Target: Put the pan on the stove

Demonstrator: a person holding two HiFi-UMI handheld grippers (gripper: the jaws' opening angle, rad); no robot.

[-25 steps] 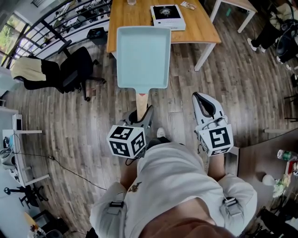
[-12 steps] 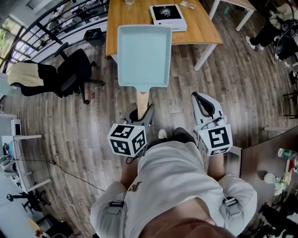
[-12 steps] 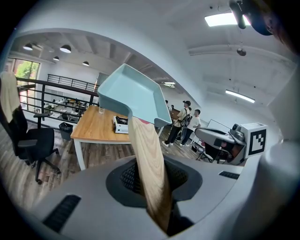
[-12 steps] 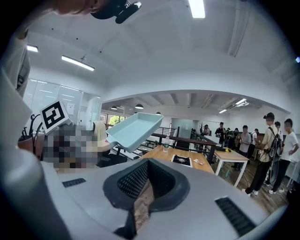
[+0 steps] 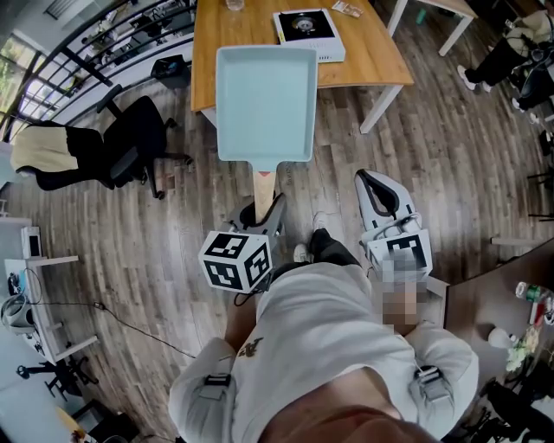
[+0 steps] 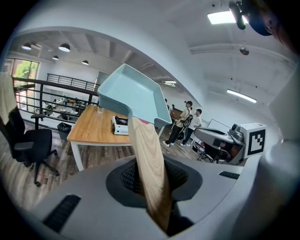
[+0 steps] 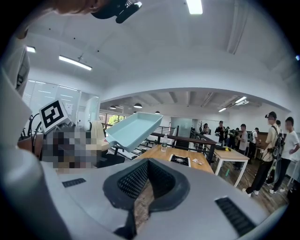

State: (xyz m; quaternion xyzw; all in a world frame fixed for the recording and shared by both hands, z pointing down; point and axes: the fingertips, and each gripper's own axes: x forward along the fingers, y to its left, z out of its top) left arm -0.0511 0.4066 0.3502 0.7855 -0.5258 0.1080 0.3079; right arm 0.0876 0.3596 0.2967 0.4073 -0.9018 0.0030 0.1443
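A pale blue rectangular pan [image 5: 265, 104] with a wooden handle [image 5: 263, 192] is carried level above the wood floor. My left gripper [image 5: 264, 208] is shut on that handle, which runs up between its jaws in the left gripper view, handle [image 6: 150, 164] below and pan [image 6: 133, 96] above. The white portable stove [image 5: 308, 33] lies on a wooden table [image 5: 234, 43] just beyond the pan's far edge. It also shows as the stove [image 6: 120, 125] and the stove [image 7: 180, 160] in the gripper views. My right gripper [image 5: 370, 180] hangs to the right of the pan, shut and holding nothing.
A black office chair [image 5: 130, 138] draped with a pale jacket stands left of the table. A glass [image 5: 235, 3] is on the table's far side. A white table [image 5: 441, 10] stands at the upper right, and several people [image 7: 276, 150] stand beyond it.
The floor and chair have slid back under me as I walk, and the table with the stove has drawn slightly nearer. Both grippers keep their pose and the pan stays held.
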